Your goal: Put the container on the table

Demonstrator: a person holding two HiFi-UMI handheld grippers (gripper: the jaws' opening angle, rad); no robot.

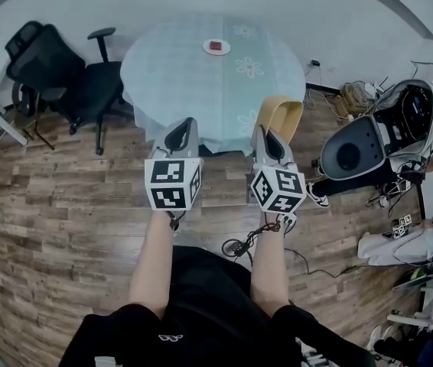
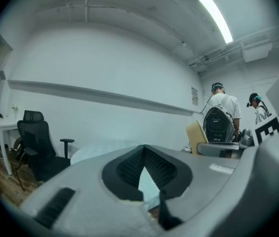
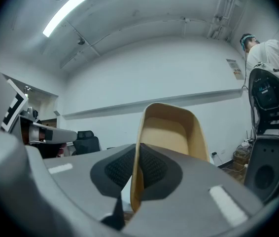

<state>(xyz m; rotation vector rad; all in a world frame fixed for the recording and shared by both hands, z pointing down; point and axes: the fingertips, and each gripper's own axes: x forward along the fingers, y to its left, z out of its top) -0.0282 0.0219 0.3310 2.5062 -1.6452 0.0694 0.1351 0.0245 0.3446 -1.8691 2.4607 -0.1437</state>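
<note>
- The right gripper [image 3: 134, 174] has its jaws closed on one thin side wall of the container [image 3: 171, 132], with a dark ribbed pad on each face of that wall.
- The container is a tan, shallow tub with rounded corners. It is in the air, carried only by that gripper and resting on nothing.
- Its long axis runs straight out along the jaws, away from the person. Its far end points at the desk [image 1: 186, 67].
- In the right gripper view it stands on edge, and its open hollow faces that view's right.
- In the head view the container shows over the near edge of the desk, toward the near right. I cannot tell how high above the cloth it hangs.
- The left gripper [image 2: 143, 169] has its jaws pressed together at the tips, with nothing between them. It is beside the right gripper, short of the desk's near edge.
- The desk is round, under a pale cloth with flower prints.
- A small white plate [image 1: 216, 47] with something red on it sits near the far edge.
- A black office chair [image 1: 63, 75] stands off the desk's left edge.
</note>
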